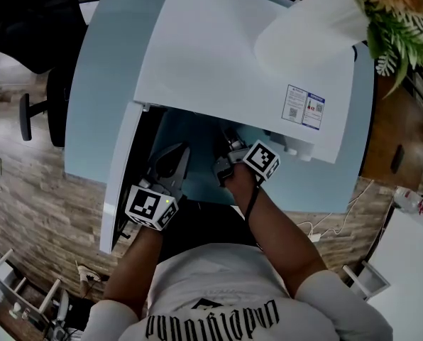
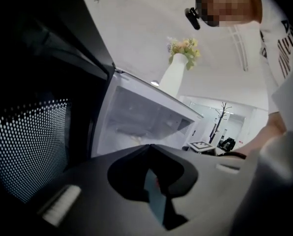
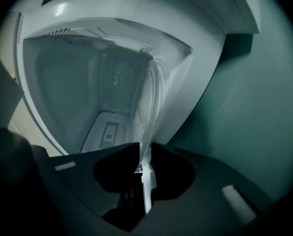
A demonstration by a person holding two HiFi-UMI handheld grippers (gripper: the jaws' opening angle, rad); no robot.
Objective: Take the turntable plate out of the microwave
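Turntable plate [image 3: 152, 97] is glass, so I'd judge it stiff, heavy for a single pinch and slick. It would likely chip or shatter if it clips the cavity frame or drops. The rim is the only place to take hold. One pinch at the near edge leaves the far side free to sag, so a second hold further round the rim looks wise.

- Right hand-held gripper [image 3: 140, 150]: jaws closed down on the plate's near rim, with the glass edge-on between them. The rest of the plate reaches back into the microwave [image 1: 233, 62] cavity. Can't tell if it's off its hub yet.
- Left hand-held gripper [image 2: 147, 147]: jaws fully together with nothing in them. It sits at the left of the opening, just beside the open door [image 2: 28, 151].

Views:
- Right gripper view is the only one showing the plate and the grip on it.
- Head view: the microwave's top hides the cavity. It does show both grippers side by side at the mouth, the door swung out left, and the unit sitting on a round worktop [image 1: 98, 84].
- Left gripper view adds the door's perforated screen and a vase [image 2: 173, 77] of flowers on top of the microwave. I can't make out the plate there.
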